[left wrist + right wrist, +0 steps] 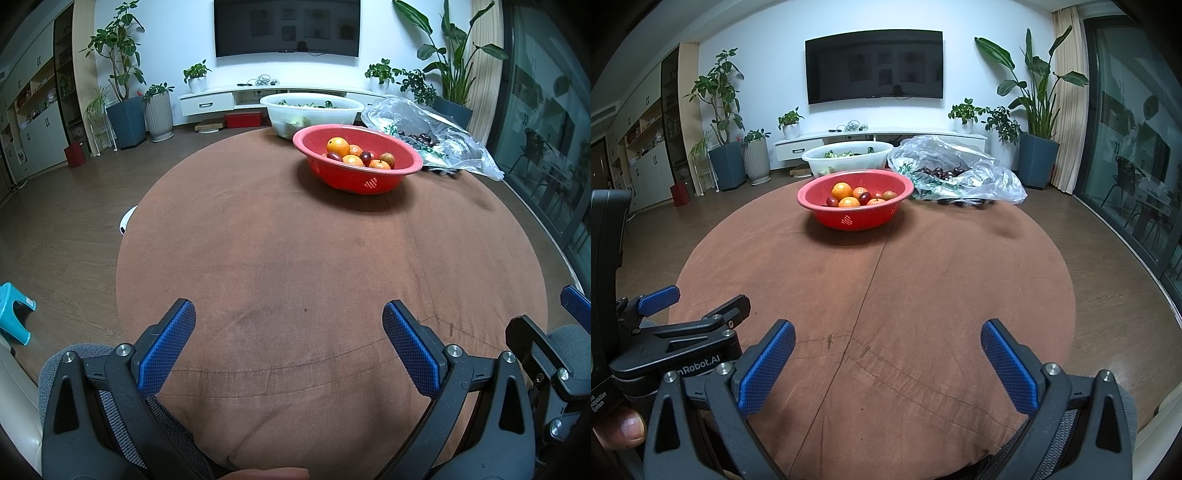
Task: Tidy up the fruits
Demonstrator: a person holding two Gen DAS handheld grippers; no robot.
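Both claws spread wide, holding nothing, low over the near edge of the brown table (295,258). Left claw (288,314), right claw (888,334). Red bowl (855,218) of oranges (842,191) and small dark fruit sits well ahead of both, plastic bag (960,173) just right of it, white tub (849,157) behind.

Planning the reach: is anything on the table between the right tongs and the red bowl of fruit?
Nothing: in the right wrist view only bare brown tablecloth lies between the open right tongs and the red bowl.
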